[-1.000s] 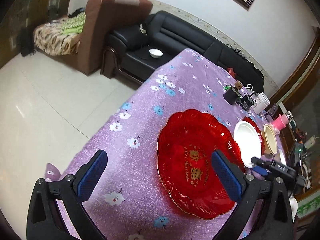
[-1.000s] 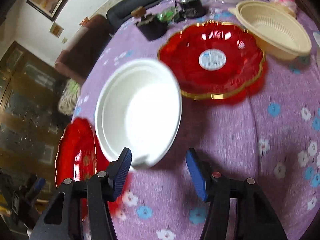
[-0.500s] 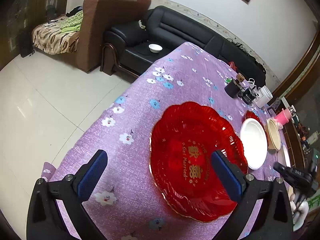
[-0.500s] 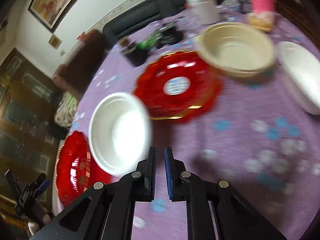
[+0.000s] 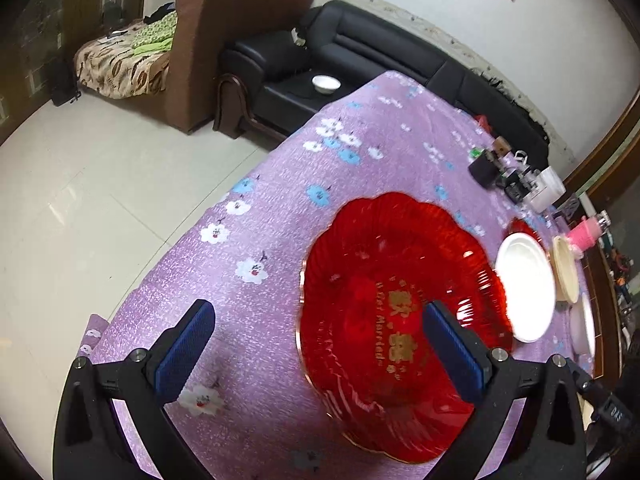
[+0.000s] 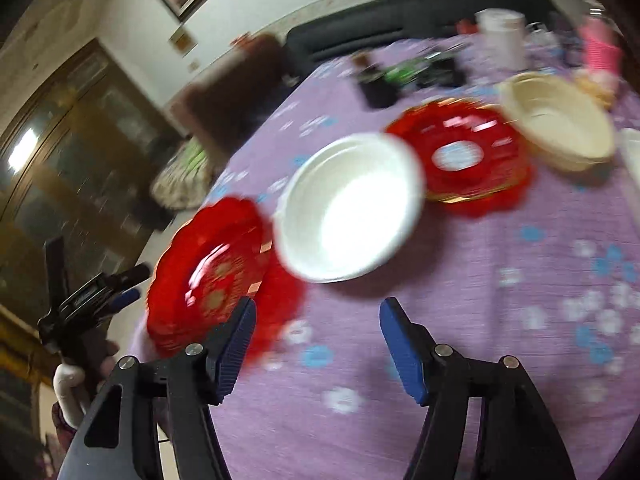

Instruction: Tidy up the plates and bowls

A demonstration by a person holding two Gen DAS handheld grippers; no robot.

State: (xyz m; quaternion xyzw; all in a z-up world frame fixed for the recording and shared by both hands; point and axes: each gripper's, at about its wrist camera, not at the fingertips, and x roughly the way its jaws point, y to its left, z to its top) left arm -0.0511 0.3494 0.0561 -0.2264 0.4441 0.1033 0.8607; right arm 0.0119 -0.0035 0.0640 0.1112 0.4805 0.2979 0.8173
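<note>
- While both wrist views look down across it, the table (image 5: 280, 208) under its purple flowered cloth fills most of each frame, with a black sofa (image 5: 360, 56) beyond its far edge at the top of the left wrist view.
- Lower centre-right in the left wrist view lies the large red plate (image 5: 384, 280) with gold lettering; the right wrist view shows it blurred at centre left.
- Just right of it, rim close to rim, sits the white bowl (image 5: 526, 284), at the centre of the right wrist view.
- Behind the white bowl, the smaller red plate (image 6: 460, 160) with a white centre label lies upper right in the right wrist view, with a cream bowl (image 6: 560, 128) just beside it further right.
- At the bottom of its own view, the left gripper (image 5: 316, 356) is spread wide and holds nothing, one finger over the large red plate.
- Likewise at the bottom edge, the right gripper (image 6: 316, 344) stands open and empty, above the cloth near the white bowl.
</note>
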